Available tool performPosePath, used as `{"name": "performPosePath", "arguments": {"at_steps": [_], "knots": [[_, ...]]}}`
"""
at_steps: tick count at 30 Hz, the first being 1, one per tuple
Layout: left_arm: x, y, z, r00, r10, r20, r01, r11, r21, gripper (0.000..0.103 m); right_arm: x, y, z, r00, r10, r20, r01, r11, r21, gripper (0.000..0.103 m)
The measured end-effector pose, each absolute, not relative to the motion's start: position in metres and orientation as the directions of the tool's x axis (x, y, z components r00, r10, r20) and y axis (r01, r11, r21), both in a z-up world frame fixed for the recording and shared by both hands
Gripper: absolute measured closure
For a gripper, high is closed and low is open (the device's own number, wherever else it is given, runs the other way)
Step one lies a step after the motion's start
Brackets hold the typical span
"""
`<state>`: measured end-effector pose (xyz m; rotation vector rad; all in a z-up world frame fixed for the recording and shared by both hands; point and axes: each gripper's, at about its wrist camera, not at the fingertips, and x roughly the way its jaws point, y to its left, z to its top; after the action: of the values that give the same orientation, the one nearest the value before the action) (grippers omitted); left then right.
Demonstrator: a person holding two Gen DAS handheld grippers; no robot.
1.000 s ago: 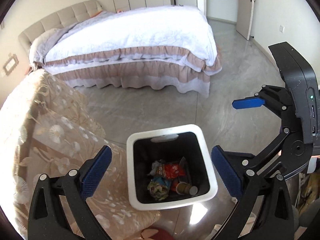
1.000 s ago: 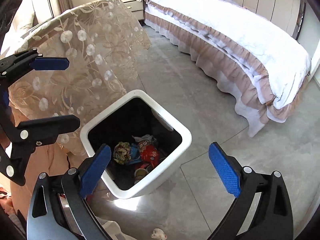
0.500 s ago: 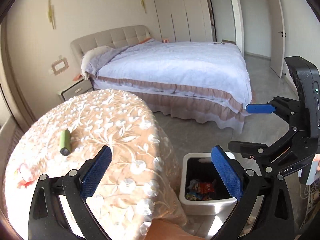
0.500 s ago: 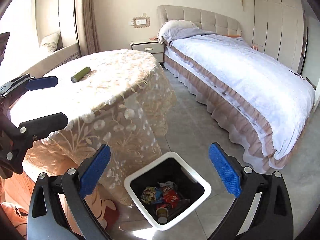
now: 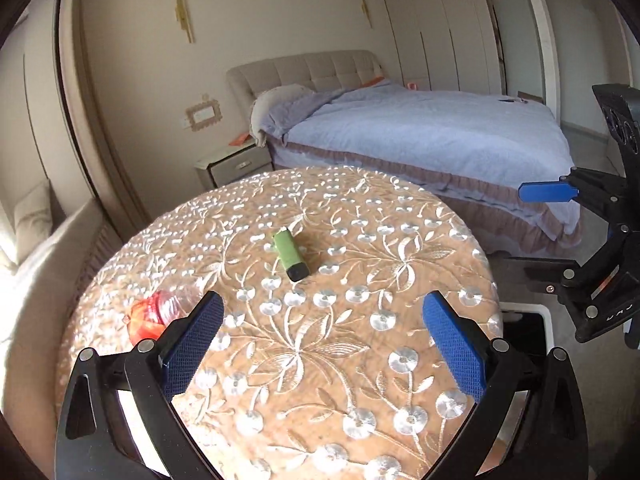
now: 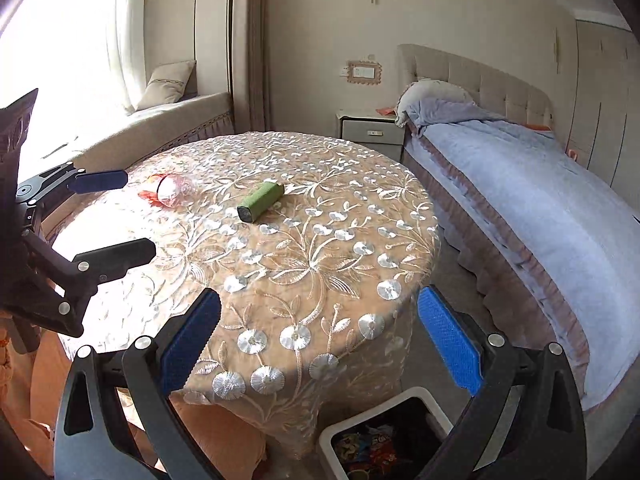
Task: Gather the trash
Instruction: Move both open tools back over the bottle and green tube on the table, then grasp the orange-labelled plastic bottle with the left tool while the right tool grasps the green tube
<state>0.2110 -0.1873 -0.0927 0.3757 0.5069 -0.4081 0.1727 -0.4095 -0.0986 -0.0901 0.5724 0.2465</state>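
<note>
Hovering over the bench (image 5: pixel 400 264), both empty: left hand-held gripper (image 5: pixel 324 344) and right hand-held gripper (image 6: pixel 318 342) are sitting spread wide. Green box (image 5: pixel 291 255) is lying at 12 o'clock from the left one, long axis pointing roughly 11-to-5; crushed bottle (image 5: pixel 160 312) at its 10 o'clock, just beside the left pad. Left looks nearer to both. Bin (image 6: pixel 332 436) is waiting on the floor at 6 o'clock.

Two handheld grippers share one build: the left gripper (image 5: pixel 324 354) and right gripper (image 6: pixel 318 348) each carry black linkage arms studded with silver screws, tipped by textured blue pads on their fingers (image 5: pixel 192 344).
</note>
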Motion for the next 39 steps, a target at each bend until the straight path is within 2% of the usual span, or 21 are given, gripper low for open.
{"name": "performPosePath", "arguments": {"at_steps": [5,11,13,16,20,28,32,39], "knots": [[0.239,-0.134,-0.09,0.816,-0.219,-0.534,0.409,0.873,0.267,0.005,0.205,-0.369,-0.096,0.785,0.264,-0.56,-0.34,0.94,-0.033,0.005],[0.284,-0.07,-0.095,0.788,-0.206,-0.58,0.39,0.896,0.212,0.005,0.253,-0.324,-0.101,0.738,0.296,-0.606,-0.382,0.924,-0.014,0.005],[0.303,-0.05,-0.1,0.762,-0.207,-0.614,0.38,0.91,0.164,0.005,0.267,-0.314,-0.104,0.729,0.302,-0.614,-0.387,0.922,-0.006,0.005],[0.326,-0.026,-0.112,0.717,-0.245,-0.652,0.347,0.937,0.029,0.005,0.285,-0.3,-0.111,0.72,0.283,-0.634,-0.381,0.924,-0.02,0.005],[0.342,-0.023,-0.121,0.683,-0.312,-0.661,0.319,0.941,-0.115,0.005,0.308,-0.283,-0.121,0.705,0.242,-0.666,-0.367,0.929,-0.051,0.005],[0.363,-0.047,-0.134,0.682,-0.213,-0.7,0.23,0.971,-0.072,0.005,0.336,-0.275,-0.132,0.677,0.224,-0.701,-0.37,0.927,-0.061,0.005],[0.374,-0.057,-0.14,0.687,-0.106,-0.719,0.166,0.986,0.014,0.005,0.349,-0.273,-0.137,0.652,0.227,-0.723,-0.376,0.925,-0.049,0.005],[0.392,-0.065,-0.14,0.666,-0.052,-0.744,0.117,0.992,0.035,0.005,0.379,-0.268,-0.141,0.616,0.212,-0.759,-0.364,0.931,-0.036,0.005]]}}
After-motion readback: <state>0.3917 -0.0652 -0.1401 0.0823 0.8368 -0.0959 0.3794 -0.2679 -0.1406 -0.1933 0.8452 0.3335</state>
